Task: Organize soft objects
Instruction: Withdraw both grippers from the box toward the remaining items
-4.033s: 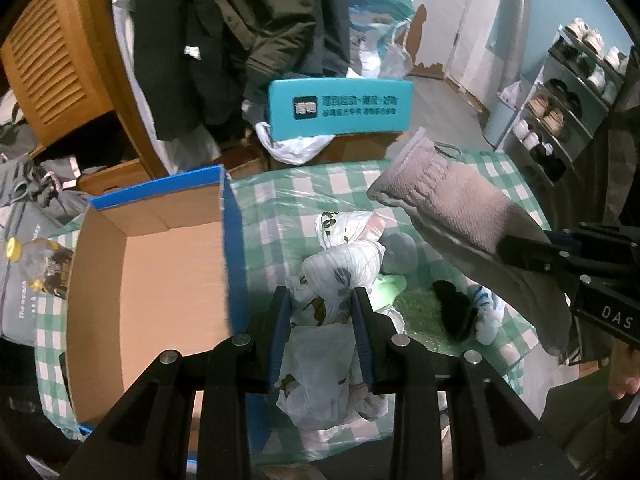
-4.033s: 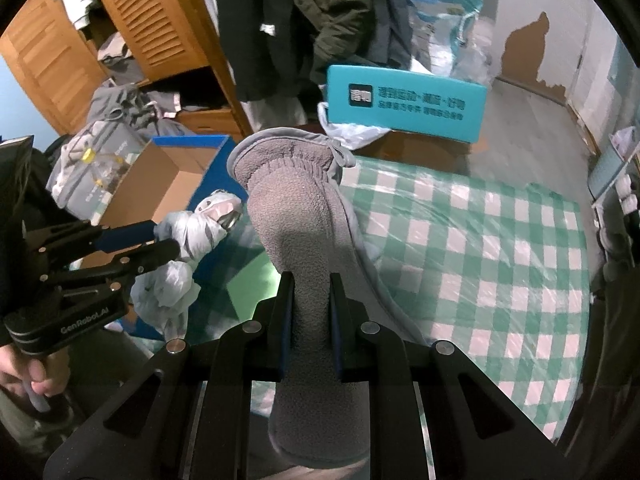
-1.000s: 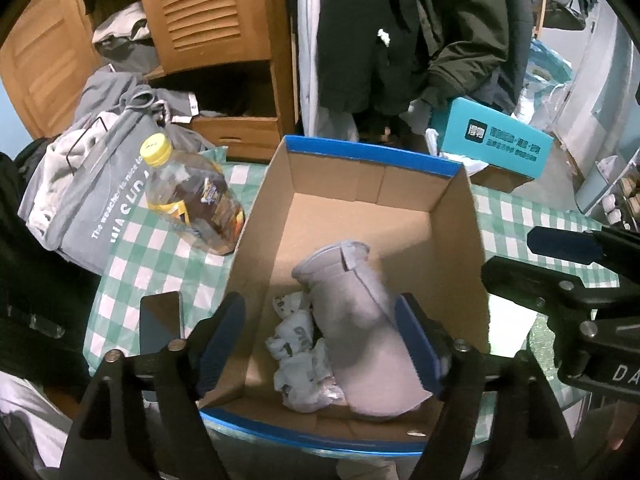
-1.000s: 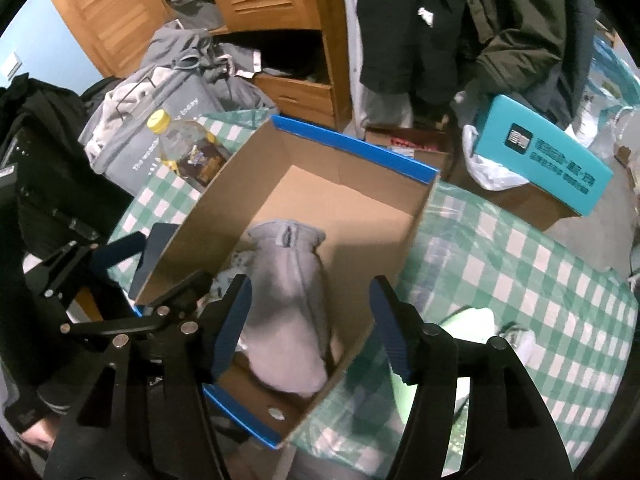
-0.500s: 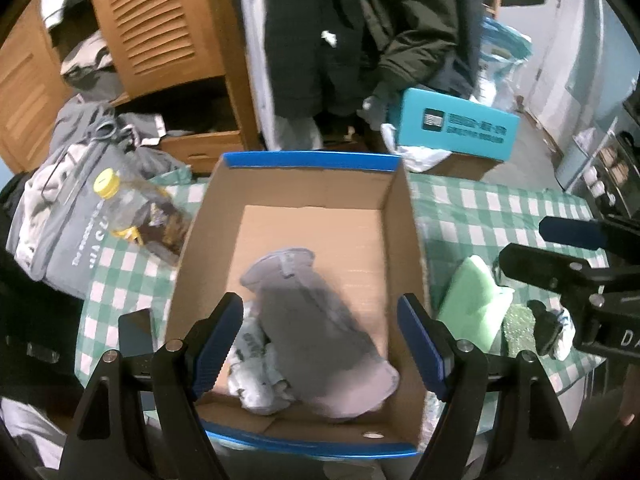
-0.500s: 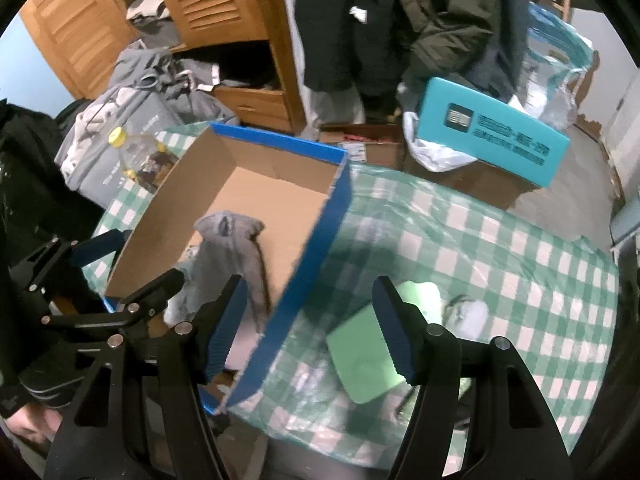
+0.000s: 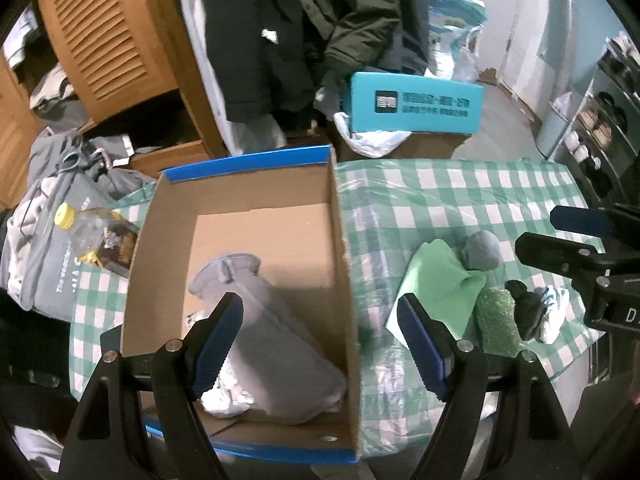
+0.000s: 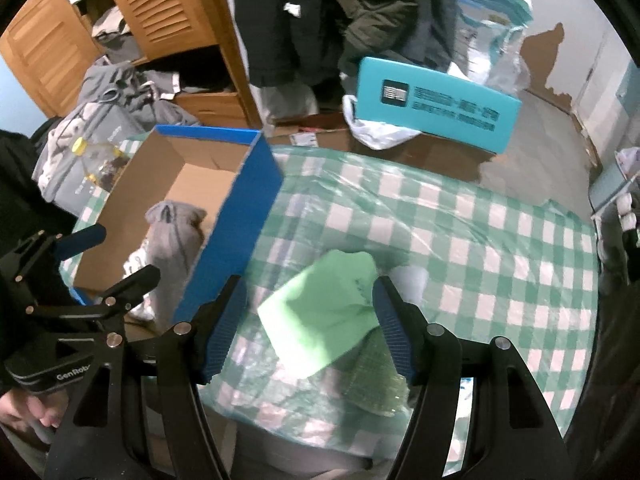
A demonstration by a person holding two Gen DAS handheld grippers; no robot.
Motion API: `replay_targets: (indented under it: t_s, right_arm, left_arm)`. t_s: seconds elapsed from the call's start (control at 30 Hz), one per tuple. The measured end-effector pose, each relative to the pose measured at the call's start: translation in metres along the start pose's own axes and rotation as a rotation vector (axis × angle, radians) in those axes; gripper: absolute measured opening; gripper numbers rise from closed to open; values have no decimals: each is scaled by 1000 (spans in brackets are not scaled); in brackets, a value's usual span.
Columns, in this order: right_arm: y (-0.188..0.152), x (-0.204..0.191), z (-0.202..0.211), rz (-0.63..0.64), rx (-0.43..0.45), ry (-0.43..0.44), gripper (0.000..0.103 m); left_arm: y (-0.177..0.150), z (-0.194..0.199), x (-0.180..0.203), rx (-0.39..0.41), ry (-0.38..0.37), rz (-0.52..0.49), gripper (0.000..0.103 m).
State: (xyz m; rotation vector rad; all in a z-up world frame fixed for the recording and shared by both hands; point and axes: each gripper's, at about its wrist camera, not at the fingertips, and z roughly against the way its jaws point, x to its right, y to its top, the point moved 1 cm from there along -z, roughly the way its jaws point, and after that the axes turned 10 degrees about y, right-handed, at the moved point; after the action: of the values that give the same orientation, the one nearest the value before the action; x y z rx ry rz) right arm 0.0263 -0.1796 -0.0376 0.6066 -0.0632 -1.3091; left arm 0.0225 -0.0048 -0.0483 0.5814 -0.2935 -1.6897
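Soft stuff is split between two spots right now. Inside the cardboard box (image 7: 280, 236) with the blue rim there's a gray fleece slipper-sock thing (image 7: 276, 332) lying lengthwise, and a crumpled white patterned cloth (image 7: 224, 396) poking out from under its near end. The box sits on the left part of the table (image 7: 440, 196), which has a green-and-white checked cover.

The rest is out on the table to the right of the box: a light green cloth (image 7: 436, 280), a small gray balled-up piece (image 7: 482, 250) touching its far corner, a sparkly green scrubby-looking thing (image 7: 496, 320) right against its near edge, and a black-and-white sock bundle (image 7: 536, 312) just beside that.

My left fingers (image 7: 320, 344) are spread wide and holding nothing; they hang over the box's right wall, one finger above the sock in the box, the other above the table by the green cloth. My right fingers (image 8: 308, 328) are also open and empty, sitting above the green cloth (image 8: 320, 316) with it showing between them, not touching as far as I can tell. That view is a bit blurry.

Off to the left there's a plastic bottle (image 7: 96, 236) with a yellow cap lying beside the box, next to a gray bag (image 7: 44, 264).
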Motion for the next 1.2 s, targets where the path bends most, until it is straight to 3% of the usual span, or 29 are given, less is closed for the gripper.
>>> replay_targets:
  t_s: [0.57, 1.2]
  right_arm:
    - [-31, 74, 24, -124, 18, -53, 65]
    - [-77, 142, 3, -232, -78, -129, 65]
  left_arm:
    - [5, -8, 66, -40, -59, -107, 86]
    - [0, -37, 121, -106, -76, -225, 87]
